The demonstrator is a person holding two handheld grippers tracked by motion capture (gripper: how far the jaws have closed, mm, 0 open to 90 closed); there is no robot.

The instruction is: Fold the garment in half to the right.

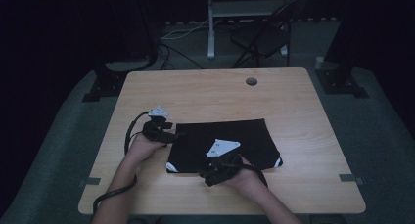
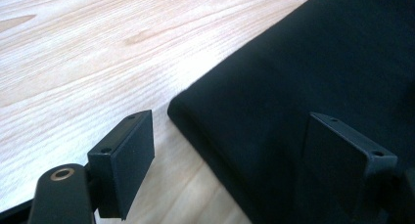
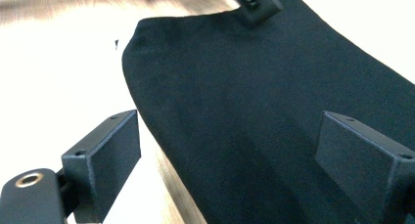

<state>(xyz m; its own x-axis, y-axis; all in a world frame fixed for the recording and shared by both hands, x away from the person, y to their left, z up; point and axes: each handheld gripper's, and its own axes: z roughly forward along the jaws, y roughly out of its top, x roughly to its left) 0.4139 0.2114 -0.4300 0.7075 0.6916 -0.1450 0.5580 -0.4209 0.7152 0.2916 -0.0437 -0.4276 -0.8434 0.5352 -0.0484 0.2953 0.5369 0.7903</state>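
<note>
A: Where is the black cloth?

B: It lies flat on the wooden bench, near the front edge where the person sits. It looks folded. Small white bits peek out at its two near corners.

A: What is the left claw doing?

B: It sits at the left edge of the cloth, held in the left hand. In the left gripper view its jaws are spread wide. One jaw is over the bare wood and the other is over the cloth, with the cloth's corner between them. The pads are not pinching it, so the left claw is released.

A: And the right claw?

B: It is at the near edge of the cloth, held in the right hand. In the right gripper view its jaws are wide apart too. The cloth's edge runs between them, but nothing is squeezed. It is released as well.

A: Is anything else on the bench?

B: A round hole sits near the far edge. A dark chair stands on the floor behind the bench.
</note>
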